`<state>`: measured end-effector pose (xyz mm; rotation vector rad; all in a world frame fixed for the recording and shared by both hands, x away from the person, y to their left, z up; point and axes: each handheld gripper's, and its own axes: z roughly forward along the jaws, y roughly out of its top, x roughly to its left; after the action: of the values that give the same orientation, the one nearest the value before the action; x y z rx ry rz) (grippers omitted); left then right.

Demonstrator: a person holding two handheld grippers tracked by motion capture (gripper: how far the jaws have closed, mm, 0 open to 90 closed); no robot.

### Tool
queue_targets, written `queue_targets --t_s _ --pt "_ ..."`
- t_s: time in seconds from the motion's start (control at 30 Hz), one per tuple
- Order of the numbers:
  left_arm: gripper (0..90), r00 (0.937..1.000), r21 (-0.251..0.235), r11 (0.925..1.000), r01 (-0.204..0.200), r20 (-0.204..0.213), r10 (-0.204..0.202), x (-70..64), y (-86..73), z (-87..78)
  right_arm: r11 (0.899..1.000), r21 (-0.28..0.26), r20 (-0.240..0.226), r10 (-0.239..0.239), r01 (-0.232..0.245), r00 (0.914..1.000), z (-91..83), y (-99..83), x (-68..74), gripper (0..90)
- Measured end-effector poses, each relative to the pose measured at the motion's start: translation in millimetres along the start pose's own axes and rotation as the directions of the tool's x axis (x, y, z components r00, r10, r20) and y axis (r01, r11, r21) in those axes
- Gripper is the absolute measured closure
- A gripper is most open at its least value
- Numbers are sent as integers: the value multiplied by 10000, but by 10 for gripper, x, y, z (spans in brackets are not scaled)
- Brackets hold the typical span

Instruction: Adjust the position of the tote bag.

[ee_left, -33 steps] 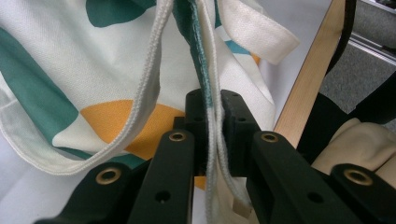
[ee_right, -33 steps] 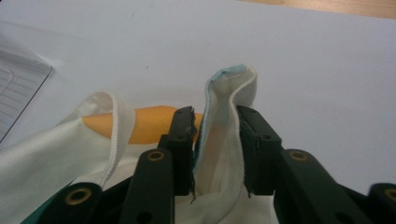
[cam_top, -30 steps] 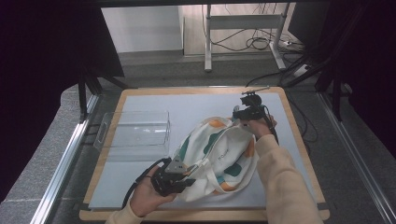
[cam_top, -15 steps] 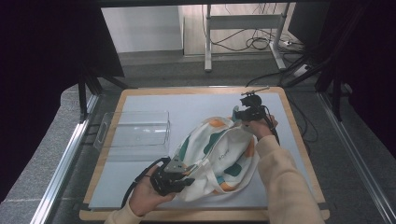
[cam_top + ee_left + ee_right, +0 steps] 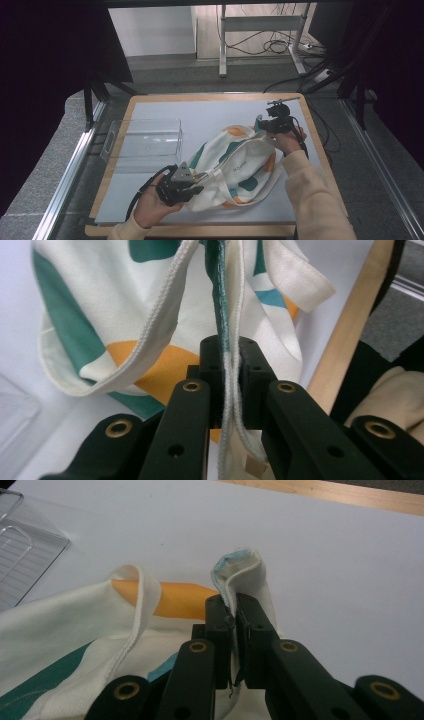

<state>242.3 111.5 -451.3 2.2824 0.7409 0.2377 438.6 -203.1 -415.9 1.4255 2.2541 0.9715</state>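
A cream cloth tote bag (image 5: 239, 167) with green, orange and teal patches lies across the middle of the white table mat (image 5: 210, 117). My left gripper (image 5: 192, 186) is at its near left end, shut on the bag's edge (image 5: 227, 360), which runs up between the jaws. At the bag's far right corner my right gripper (image 5: 264, 124) is shut on a folded cream and light-blue edge (image 5: 240, 575). A loose cream strap (image 5: 137, 600) curls beside the right gripper. The bag hangs stretched between the two grippers.
A clear plastic box (image 5: 145, 142) stands on the mat to the left of the bag. The wooden table rim (image 5: 200, 231) frames the mat. Cables trail from both grippers; a metal stand and cords (image 5: 260, 30) lie on the floor beyond.
Almost nothing differs: both grippers keep their hold on the bag and the bag stays in the same place.
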Motion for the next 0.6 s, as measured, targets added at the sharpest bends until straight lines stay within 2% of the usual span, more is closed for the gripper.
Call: queue_targets --t_s 0.33,0.6 --pt "845 9995 -171 9998 73 -295 -78 125 12 -114 9987 -511 -156 -37 29 9999 -249 -83 -20 844" --pt "845 9996 -178 9997 154 -243 -159 226 57 -147 9951 -980 -230 71 -93 9997 -419 -216 -71 844"
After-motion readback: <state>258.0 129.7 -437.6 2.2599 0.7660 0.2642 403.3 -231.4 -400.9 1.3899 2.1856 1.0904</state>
